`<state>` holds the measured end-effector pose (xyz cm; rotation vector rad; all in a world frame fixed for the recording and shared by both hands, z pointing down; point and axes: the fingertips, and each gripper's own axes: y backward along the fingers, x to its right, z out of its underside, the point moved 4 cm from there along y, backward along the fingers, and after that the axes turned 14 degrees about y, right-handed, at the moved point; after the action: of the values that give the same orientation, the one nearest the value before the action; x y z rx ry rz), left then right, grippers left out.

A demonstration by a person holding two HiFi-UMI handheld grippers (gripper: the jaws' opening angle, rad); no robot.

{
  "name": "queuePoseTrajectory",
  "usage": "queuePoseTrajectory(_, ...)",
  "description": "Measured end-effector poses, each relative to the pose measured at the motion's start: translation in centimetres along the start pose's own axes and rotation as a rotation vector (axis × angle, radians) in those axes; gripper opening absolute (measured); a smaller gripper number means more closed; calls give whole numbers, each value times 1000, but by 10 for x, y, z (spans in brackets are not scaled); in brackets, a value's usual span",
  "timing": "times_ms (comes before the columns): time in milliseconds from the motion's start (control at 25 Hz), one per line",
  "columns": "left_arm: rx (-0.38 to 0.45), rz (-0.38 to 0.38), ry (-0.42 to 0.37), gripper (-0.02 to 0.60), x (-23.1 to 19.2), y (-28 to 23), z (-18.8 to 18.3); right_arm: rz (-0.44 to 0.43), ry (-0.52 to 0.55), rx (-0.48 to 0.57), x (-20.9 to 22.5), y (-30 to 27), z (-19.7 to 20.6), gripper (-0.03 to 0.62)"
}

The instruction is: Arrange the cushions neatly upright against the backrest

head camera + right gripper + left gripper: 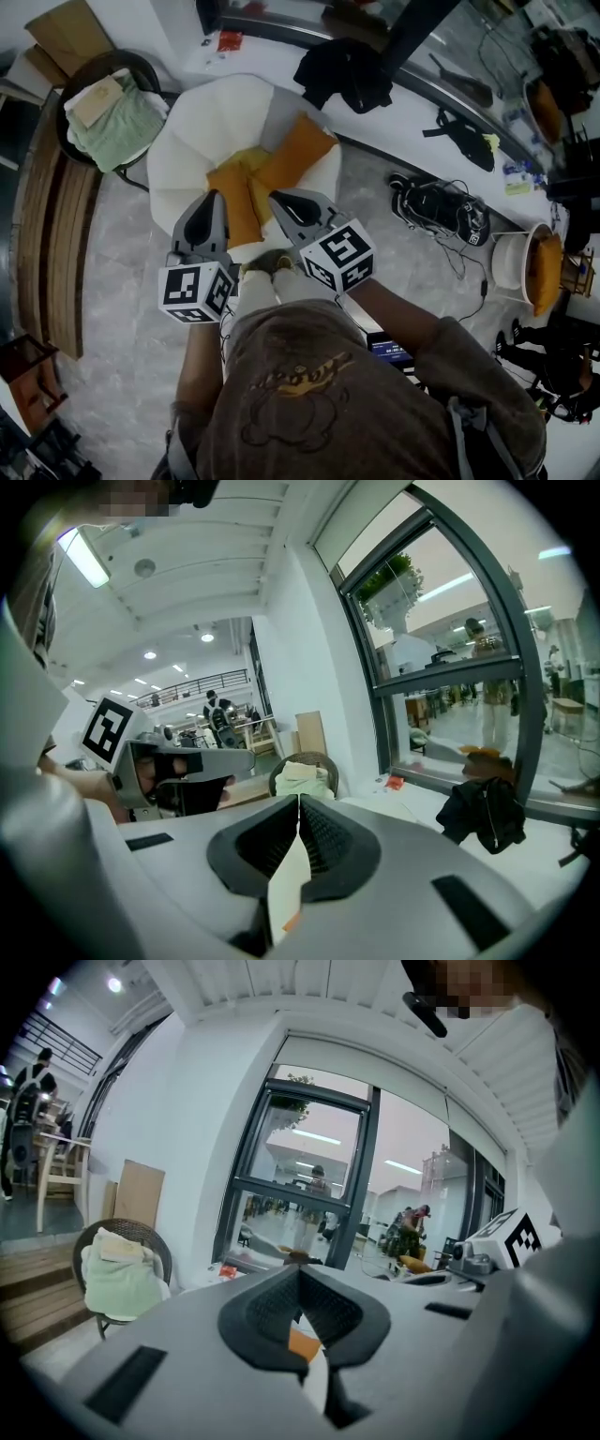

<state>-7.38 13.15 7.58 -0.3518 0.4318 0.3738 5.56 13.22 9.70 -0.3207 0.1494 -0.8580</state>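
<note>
Head view: task not started, going by the layout. The two orange cushions lie flat on the seat of the white armchair (pixel 187 141). The far cushion (pixel 298 150) points toward the window side and the near cushion (pixel 234 202) sits at the front. A yellower piece (pixel 246 161) lies between them, possibly a third cushion. Nothing leans on the backrest (pixel 216 103).
- Left claw (pixel 214 195) and right claw (pixel 274 197) hang side by side over the seat front, just above the near cushion. Both are pressed together and empty.
- All the lifting and standing up is left to do.
- Clearance: the wicker chair (pixel 108 103) with green cloth crowds the armchair's left. The window ledge with a black jacket (pixel 342 70) runs right behind it. Shoes and cables (pixel 436 206) lie on the floor to the right. The front approach is open.

Left gripper view: left claw (pixel 300 1269) has its pads meeting at the tip, with nothing pinched. An orange sliver (pixel 302 1342) of cushion shows through the gap below the tips, so a cushion is under it and not in it. The wicker chair (pixel 122 1269) is off to the left, well apart.

Right gripper view: right claw (pixel 298 801) is likewise shut tip to tip and empty. Only white armchair (pixel 289 874) shows through the slot. The left claw (pixel 178 771) is alongside, near enough to watch for a clash when spreading. The jacket (pixel 483 817) is ahead on the right.
</note>
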Motion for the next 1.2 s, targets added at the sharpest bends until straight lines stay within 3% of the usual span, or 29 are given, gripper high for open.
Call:
queuePoseTrajectory(640,-52,-4,-15,5,-75,-58,-17,14,-34,-18,19,-86,7,21)
queuePoseTrajectory(1200,-109,-19,9,5,-140,-112,32,56,-51,-25,53,-145,56,21)
